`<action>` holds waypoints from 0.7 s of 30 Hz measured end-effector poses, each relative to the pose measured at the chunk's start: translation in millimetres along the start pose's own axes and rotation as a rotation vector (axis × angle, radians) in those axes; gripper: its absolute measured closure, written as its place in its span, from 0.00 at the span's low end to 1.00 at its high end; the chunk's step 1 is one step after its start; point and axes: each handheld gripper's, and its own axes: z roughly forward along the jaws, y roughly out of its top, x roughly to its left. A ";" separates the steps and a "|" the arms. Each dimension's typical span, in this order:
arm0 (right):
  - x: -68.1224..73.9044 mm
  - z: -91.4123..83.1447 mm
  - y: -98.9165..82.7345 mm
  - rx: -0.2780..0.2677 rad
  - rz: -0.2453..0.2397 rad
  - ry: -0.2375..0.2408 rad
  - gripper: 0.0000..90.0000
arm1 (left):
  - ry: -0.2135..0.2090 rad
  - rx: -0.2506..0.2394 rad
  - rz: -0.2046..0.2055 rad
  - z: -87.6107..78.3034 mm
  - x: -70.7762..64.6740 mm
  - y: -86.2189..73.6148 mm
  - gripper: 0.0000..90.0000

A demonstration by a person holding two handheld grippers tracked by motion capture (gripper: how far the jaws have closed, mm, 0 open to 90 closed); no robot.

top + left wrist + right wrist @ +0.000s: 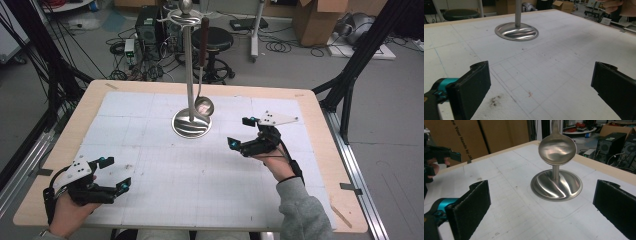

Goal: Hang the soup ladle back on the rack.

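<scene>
The right tool (244, 131) sits right of centre in the high view, jaws spread wide and empty, aimed at the ladle (203, 106) hanging from the stand (191, 122) at upper centre. The left tool (114, 173) waits lower left, gaping too. Best play, I'd say: square up and take the handle rather than the slick bowl, then lift clear of the hook. One ladle, one stand, two tools on the tabletop (150, 165).

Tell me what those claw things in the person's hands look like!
Each gripper, left and right, is black with two flat padded jaws, teal bits near the tips and a pale grey three-cornered plate on top. The right arm wears a grey sleeve.
</scene>
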 end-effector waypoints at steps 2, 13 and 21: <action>1.9 -5.9 -1.7 -0.012 0.001 -0.015 0.00 | 0.002 -0.003 0.002 -2.4 0.6 -0.1 0.03; 16.4 -28.0 -24.9 -0.013 0.022 -0.078 0.00 | -0.002 -0.014 -0.004 -4.8 2.7 0.4 0.03; 27.1 -52.1 -43.9 -0.042 0.043 -0.110 0.00 | -0.006 -0.025 -0.006 -5.9 2.5 1.5 0.03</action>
